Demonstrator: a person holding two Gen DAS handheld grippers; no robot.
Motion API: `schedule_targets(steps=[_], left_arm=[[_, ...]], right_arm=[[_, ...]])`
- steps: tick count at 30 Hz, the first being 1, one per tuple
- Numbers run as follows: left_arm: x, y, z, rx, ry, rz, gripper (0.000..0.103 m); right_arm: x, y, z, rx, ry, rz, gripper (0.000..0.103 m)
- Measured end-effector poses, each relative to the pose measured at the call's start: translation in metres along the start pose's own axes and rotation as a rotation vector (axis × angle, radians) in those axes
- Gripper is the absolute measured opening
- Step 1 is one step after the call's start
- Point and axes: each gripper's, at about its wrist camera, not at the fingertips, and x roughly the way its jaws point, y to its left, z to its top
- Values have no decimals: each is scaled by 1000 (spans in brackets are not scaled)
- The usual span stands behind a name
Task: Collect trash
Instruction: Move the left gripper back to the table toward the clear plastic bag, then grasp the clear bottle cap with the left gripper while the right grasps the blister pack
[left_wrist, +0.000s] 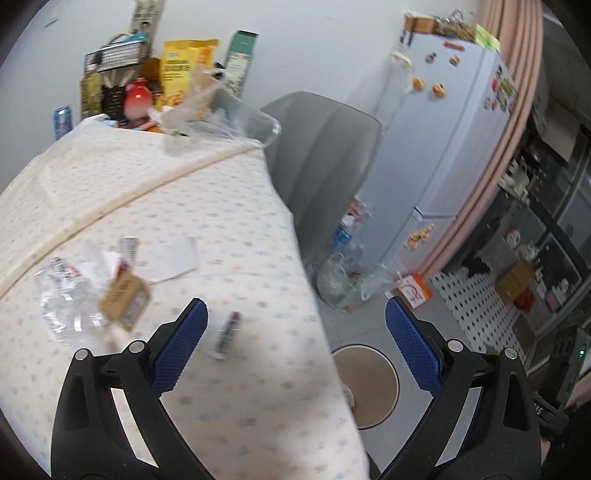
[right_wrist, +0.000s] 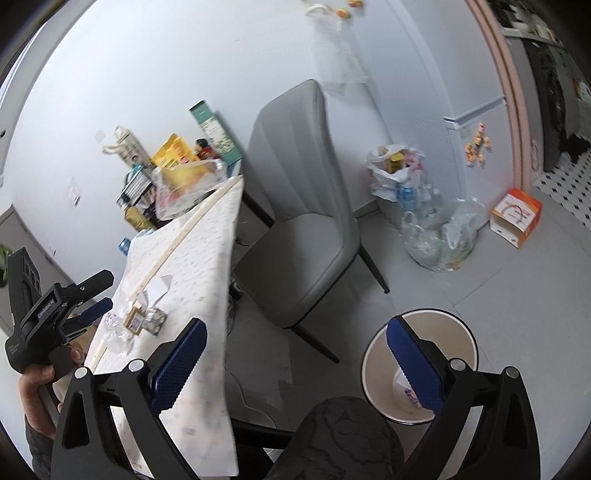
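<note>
Hovering with both sets of jaws wide and empty, left gripper (left_wrist: 295, 332) over wrappers (left_wrist: 122, 295) littering the surface (left_wrist: 221, 206), right gripper (right_wrist: 295, 350) near floor bin (right_wrist: 373, 354), presumably for dropping.

Bright, even indoor light, soft shadows. The left wrist view is motion-blurred, worst on the tablecloth (left_wrist: 221, 229) toward 9 o'clock. Both fisheye views bend at dark rims.
</note>
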Motion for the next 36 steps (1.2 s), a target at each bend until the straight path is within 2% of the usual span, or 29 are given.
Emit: schedule_targets(steps=[5,12,21,24,26,30,33,36], left_arm=[[-10,28,-4,-48,-18,32,96],[-24,74,-15,-111,-50,119,96],[-28,124,-33,-227,-33,147,95],[-23,132,-38,-247,-12,154,86],[-17,137,-42,-263,10,152,74],[-6,145,-47,-306,42,159,60],[-4,150,-49,-330,38,163,34],[-12,149,-49,-325,10,182,33]], right_arm=[[8,30,1,-47,16,14,96],[25,74,-1,-117,47,43,96],[47,121,-6,-191,78,70,96],[53,131,-9,-206,89,77,96],[56,137,-12,-220,93,79,96],[63,143,-14,-220,109,89,96],[69,149,-15,-225,122,102,96],[76,158,-13,-239,133,112,96]])
